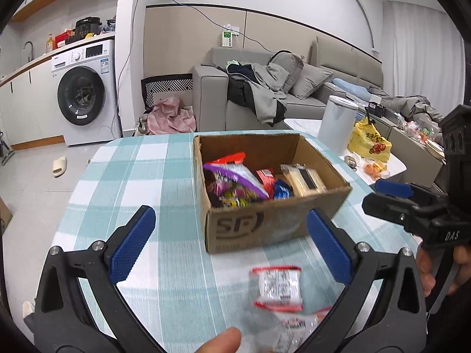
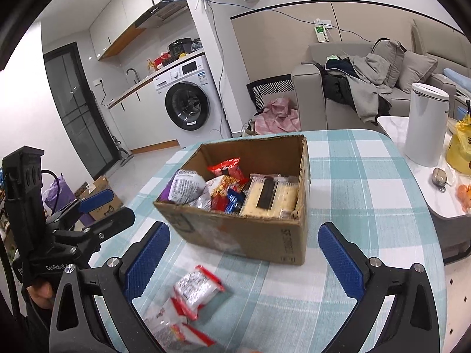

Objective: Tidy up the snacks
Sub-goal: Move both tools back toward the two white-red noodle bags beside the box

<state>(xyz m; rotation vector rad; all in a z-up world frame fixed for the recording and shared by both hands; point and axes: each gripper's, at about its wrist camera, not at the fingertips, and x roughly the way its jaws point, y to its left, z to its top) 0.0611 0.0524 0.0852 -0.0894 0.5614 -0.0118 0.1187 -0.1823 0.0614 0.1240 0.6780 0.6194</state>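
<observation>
Left hand-held gripper jaws spread wide, nothing between the pads. Right hand-held gripper also wide, empty. Both hover over the checked surface, near its front edge.

Loose snack packets, red-and-white wrappers, blurred, lie on the surface just below the grippers, in front of the box and apart from it. A fingertip shows at the bottom edge.

Cardboard box sits open-topped on the surface, beyond the grippers. Inside: purple snack bag at left, red packets in the middle, small blue packet, pale flat pack with a dark stripe at right. Contents fill only the bottom; walls stand higher.

White canister on a side table to the right, yellow bag beside it.
</observation>
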